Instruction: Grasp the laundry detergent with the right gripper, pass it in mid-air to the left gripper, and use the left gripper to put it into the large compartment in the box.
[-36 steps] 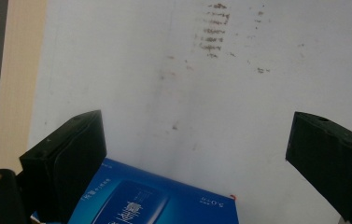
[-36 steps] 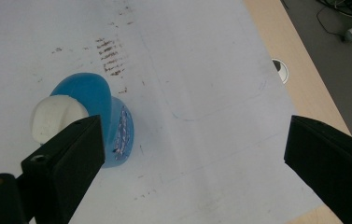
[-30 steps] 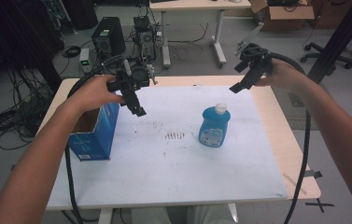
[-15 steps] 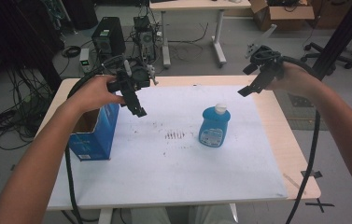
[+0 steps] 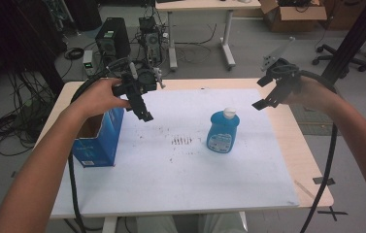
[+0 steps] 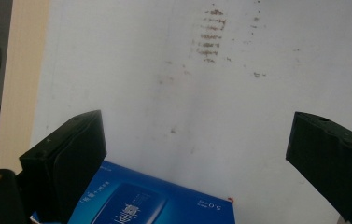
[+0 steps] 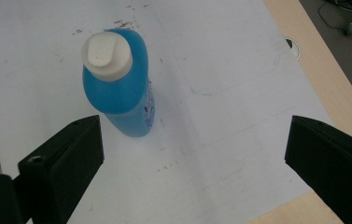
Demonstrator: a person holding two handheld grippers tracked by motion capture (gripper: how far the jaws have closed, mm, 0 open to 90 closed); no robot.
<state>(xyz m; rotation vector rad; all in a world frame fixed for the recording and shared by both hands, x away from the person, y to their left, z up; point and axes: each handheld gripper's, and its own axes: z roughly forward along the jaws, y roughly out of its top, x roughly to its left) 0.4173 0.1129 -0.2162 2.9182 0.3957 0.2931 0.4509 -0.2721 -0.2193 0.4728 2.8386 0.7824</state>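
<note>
blue bottle (image 5: 223,132) upright, below-left of gaping right gripper (image 5: 268,99), apart

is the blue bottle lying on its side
No, the blue bottle stands upright on the white sheet, white cap on top.

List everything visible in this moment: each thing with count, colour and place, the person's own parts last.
bottle: 1, blue with white cap, upright near the sheet's middle
box: 1, blue, open top, at the table's left edge
sheet: 1, white, smudged, covering the table
table: 1, light wood
cardboard box: 1, brown, on the floor beyond
left gripper: 1, black, open, above the box
right gripper: 1, black, open, right of the bottle
forearms: 2, entering from below
</note>
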